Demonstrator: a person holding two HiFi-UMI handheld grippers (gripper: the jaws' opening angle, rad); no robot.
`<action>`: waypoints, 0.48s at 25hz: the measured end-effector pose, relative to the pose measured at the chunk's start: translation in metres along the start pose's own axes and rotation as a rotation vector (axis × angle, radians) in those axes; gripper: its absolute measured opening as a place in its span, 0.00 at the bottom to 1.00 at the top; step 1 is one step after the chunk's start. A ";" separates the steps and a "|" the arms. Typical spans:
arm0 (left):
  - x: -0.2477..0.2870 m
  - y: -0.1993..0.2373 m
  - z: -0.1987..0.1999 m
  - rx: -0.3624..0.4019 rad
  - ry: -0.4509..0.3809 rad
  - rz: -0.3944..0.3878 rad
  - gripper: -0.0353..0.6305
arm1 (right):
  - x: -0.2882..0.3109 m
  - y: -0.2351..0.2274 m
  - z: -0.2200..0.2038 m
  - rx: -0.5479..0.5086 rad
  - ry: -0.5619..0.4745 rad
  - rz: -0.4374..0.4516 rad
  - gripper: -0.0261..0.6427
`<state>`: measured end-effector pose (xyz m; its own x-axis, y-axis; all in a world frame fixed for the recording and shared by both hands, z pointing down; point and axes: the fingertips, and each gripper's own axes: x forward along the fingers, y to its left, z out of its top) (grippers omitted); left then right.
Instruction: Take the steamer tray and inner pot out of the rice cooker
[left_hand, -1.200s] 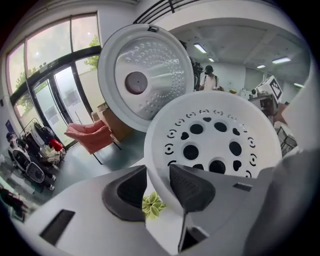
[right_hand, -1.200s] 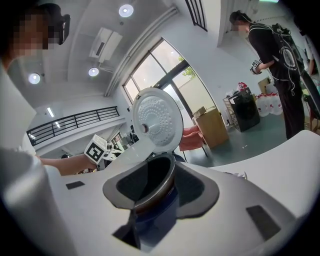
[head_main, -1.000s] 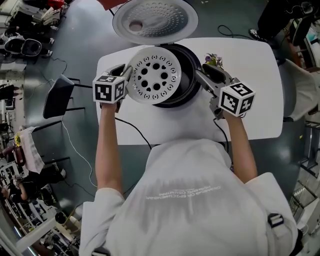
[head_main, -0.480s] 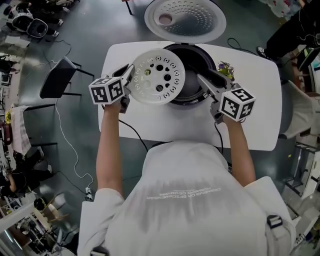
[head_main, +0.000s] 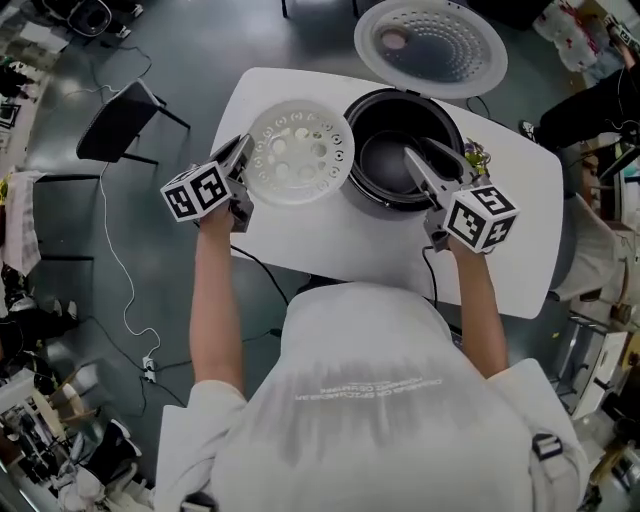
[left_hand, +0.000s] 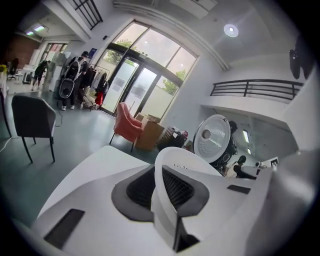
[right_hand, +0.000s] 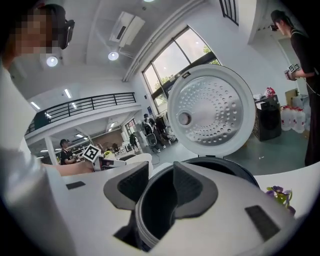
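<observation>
The white perforated steamer tray (head_main: 300, 152) hangs clear of the cooker, over the left part of the table. My left gripper (head_main: 245, 152) is shut on its left rim, the jaws still closing; in the left gripper view the tray's rim (left_hand: 170, 160) stands edge-on between the left gripper's (left_hand: 161, 182) pads. The black rice cooker (head_main: 362, 112) stands at the back with its lid (head_main: 430, 45) up. The dark inner pot (head_main: 395, 160) sits inside. My right gripper (head_main: 417, 158) straddles the pot's near-right rim (right_hand: 142, 220), jaws closing, pads not pressing.
The white table (head_main: 330, 240) carries a small bunch of flowers (head_main: 475, 155) right of the cooker. A black cable (head_main: 265, 265) runs off the table's front edge. A dark chair (head_main: 125, 120) stands to the left. A person (head_main: 600, 95) is beyond the table's right end.
The left gripper has lifted the steamer tray off the cooker and carried it left, rolling it. The right gripper has moved forward onto the inner pot's rim.
</observation>
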<state>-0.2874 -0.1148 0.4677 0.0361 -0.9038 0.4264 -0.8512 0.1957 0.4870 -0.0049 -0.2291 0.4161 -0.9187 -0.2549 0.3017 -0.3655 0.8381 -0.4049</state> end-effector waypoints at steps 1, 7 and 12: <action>-0.005 0.008 -0.002 -0.019 -0.008 0.004 0.13 | 0.003 0.005 0.002 -0.003 -0.002 0.005 0.27; -0.027 0.063 -0.017 0.008 0.027 0.060 0.12 | 0.044 0.056 -0.001 -0.029 0.027 0.066 0.27; -0.039 0.106 -0.042 -0.046 0.057 0.063 0.12 | 0.075 0.097 -0.016 -0.060 0.056 0.093 0.27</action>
<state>-0.3571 -0.0425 0.5342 0.0142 -0.8662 0.4995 -0.8280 0.2699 0.4915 -0.1070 -0.1593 0.4129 -0.9378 -0.1486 0.3138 -0.2678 0.8848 -0.3814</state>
